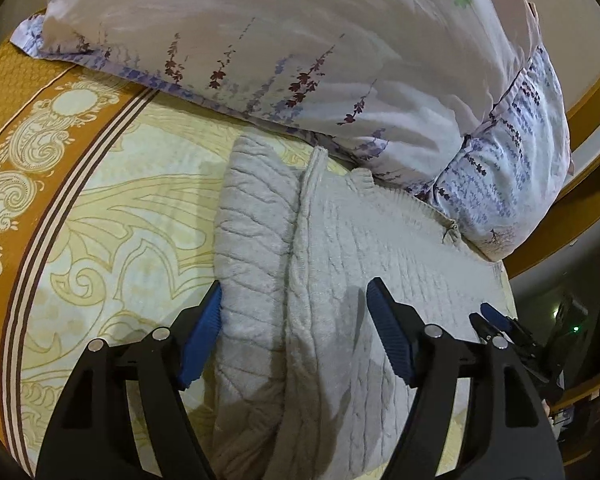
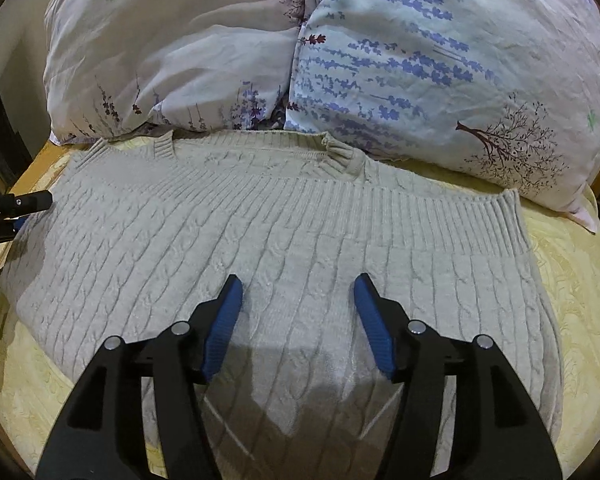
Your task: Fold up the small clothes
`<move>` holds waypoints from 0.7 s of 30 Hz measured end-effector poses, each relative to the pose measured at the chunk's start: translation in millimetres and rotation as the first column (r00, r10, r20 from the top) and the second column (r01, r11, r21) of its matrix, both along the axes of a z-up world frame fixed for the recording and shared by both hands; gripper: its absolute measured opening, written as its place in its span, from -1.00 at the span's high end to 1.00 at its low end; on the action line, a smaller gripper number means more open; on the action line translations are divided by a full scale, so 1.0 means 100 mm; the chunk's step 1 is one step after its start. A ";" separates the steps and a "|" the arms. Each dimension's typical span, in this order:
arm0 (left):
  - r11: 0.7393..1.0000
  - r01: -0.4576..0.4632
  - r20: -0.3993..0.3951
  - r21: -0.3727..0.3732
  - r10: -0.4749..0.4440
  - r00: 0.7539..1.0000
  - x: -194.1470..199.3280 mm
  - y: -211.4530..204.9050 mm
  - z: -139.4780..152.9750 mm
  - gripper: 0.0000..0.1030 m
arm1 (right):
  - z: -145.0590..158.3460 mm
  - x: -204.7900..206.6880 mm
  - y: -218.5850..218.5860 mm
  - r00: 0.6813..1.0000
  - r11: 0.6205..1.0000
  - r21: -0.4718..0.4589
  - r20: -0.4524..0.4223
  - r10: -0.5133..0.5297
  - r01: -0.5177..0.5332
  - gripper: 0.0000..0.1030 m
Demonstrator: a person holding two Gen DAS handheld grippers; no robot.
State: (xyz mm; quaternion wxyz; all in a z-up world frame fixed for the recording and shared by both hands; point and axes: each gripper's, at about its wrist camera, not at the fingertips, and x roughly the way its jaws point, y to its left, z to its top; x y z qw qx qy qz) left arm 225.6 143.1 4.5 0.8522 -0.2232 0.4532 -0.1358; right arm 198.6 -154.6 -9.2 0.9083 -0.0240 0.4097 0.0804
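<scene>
The pale grey cable-knit sweater [image 2: 284, 236] was laid folded flat on the bed, ribbed hem turned toward the pillows.

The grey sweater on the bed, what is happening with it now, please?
A person with a two-finger gripper in each hand is folding a grey cable-knit sweater on a yellow patterned bedspread, in front of a floral pillow. The sweater already lies partly folded, with one part laid over the body. The left gripper and the right gripper both hover over the knit with jaws open and hold nothing at this moment.
</scene>
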 end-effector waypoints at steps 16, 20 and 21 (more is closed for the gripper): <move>1.000 -0.007 -0.037 0.006 0.008 0.999 0.05 -0.27 0.02 0.34 | -0.01 0.04 0.03 1.000 1.000 -0.008 0.007 -0.001 0.001 -0.18; 1.000 -0.012 -0.026 -0.016 0.012 1.000 0.05 -0.31 0.10 0.41 | -0.01 0.03 0.02 1.000 1.000 -0.003 0.005 -0.001 0.001 -0.18; 1.000 -0.011 -0.022 -0.023 0.010 1.000 0.05 -0.33 0.13 0.42 | -0.01 0.03 0.01 1.000 1.000 -0.001 0.005 0.000 0.000 -0.18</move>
